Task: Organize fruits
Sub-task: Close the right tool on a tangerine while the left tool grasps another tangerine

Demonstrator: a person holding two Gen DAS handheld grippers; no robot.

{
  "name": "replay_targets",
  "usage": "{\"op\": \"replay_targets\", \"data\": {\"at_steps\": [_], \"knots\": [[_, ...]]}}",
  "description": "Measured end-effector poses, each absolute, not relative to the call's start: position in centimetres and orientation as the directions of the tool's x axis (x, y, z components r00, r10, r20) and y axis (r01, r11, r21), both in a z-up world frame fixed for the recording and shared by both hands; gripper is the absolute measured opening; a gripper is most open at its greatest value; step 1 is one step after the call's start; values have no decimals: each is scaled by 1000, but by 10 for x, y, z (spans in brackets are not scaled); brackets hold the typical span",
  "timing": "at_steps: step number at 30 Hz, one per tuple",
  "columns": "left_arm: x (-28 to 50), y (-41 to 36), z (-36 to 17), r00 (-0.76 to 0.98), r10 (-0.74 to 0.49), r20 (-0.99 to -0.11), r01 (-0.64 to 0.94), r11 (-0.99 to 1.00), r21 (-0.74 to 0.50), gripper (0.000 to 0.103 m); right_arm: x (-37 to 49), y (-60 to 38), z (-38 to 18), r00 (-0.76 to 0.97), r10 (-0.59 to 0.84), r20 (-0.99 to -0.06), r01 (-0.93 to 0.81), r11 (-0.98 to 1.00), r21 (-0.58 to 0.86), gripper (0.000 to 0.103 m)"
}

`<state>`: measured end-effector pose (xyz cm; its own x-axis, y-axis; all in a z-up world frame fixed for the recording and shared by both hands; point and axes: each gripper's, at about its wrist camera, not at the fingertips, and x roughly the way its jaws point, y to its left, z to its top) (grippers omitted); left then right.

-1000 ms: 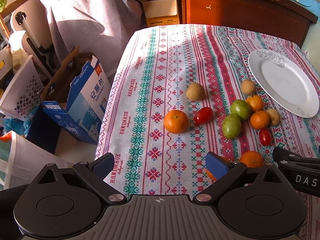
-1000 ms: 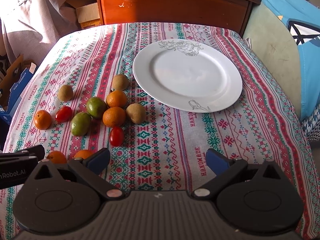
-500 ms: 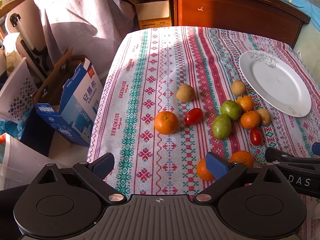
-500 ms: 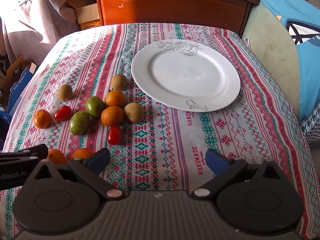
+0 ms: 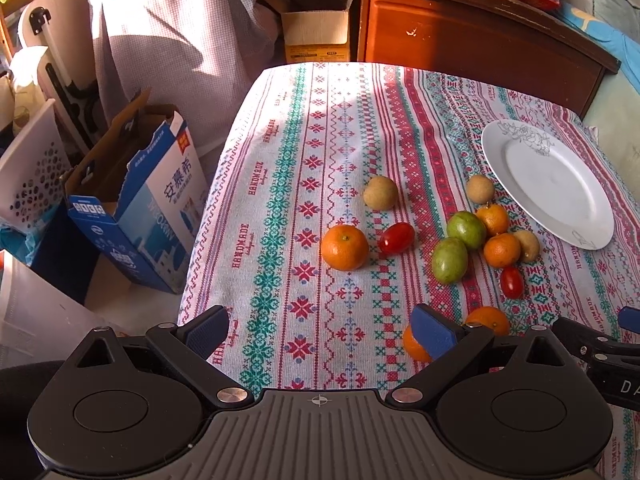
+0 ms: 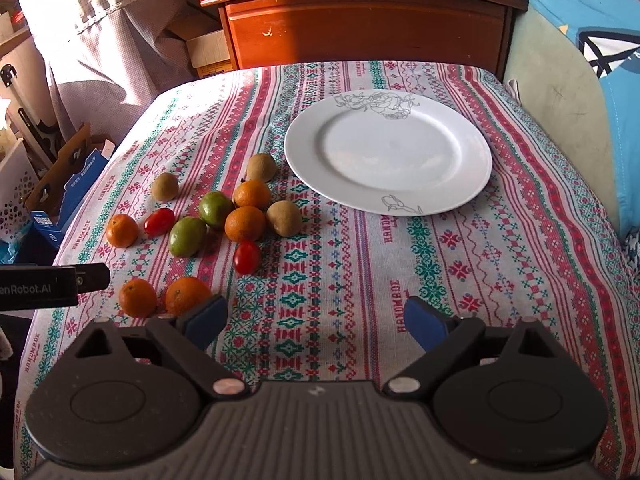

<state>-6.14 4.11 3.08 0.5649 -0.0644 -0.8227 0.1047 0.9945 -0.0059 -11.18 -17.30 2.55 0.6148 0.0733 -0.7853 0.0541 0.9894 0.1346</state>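
Observation:
Loose fruit lies on the patterned tablecloth (image 6: 360, 280): several oranges, such as one at the left (image 5: 344, 242) (image 6: 122, 231) and two near the front edge (image 6: 187, 295), two green fruits (image 6: 187, 236) (image 5: 449, 260), three brown kiwis (image 6: 284, 218), three red tomatoes (image 6: 247, 256) (image 5: 396, 237). An empty white plate (image 6: 388, 160) (image 5: 548, 184) sits right of them. My left gripper (image 5: 320, 330) is open and empty above the front edge, left of the fruit. My right gripper (image 6: 316, 318) is open and empty in front of the plate.
A wooden cabinet (image 6: 360, 20) stands behind the table. A blue carton (image 5: 132, 208) and a white basket (image 5: 28, 176) stand on the floor to the left. A blue cushion (image 6: 612, 80) lies on the right. The table's left edge drops off near the carton.
Both grippers have pulled back and risen, so the fruit and plate look farther away. Both stay open. No fruit has moved.

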Motion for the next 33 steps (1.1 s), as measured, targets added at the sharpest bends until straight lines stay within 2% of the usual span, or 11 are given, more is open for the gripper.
{"op": "replay_targets", "data": {"at_steps": [3,5,10,13,17,24,30,33], "knots": [[-64,45,29,567,-82,-820,113,993,-21,99,-116,-167,21,610,134,-781,-1,986,168,84],[-66,49,27,562,-91,-822,111,993,-34,97,-118,-162,21,617,173,-768,-39,981,190,76],[-70,54,28,572,-92,-815,113,993,-32,97,-118,-151,22,632,246,-735,-112,967,228,65],[-71,56,29,584,-89,-807,114,993,-27,96,-116,-145,19,641,264,-720,-135,963,233,61],[-73,58,30,592,-102,-799,121,992,-37,96,-109,-138,13,638,271,-721,-157,962,222,49],[-71,60,27,594,-92,-799,113,993,-31,95,-102,-134,7,650,286,-705,-163,958,238,44],[-73,57,25,593,-99,-799,128,991,-27,91,-102,-129,1,650,300,-698,-185,954,237,32],[-74,55,26,597,-109,-795,142,989,-29,89,-103,-134,2,651,308,-694,-175,950,257,32]]}}
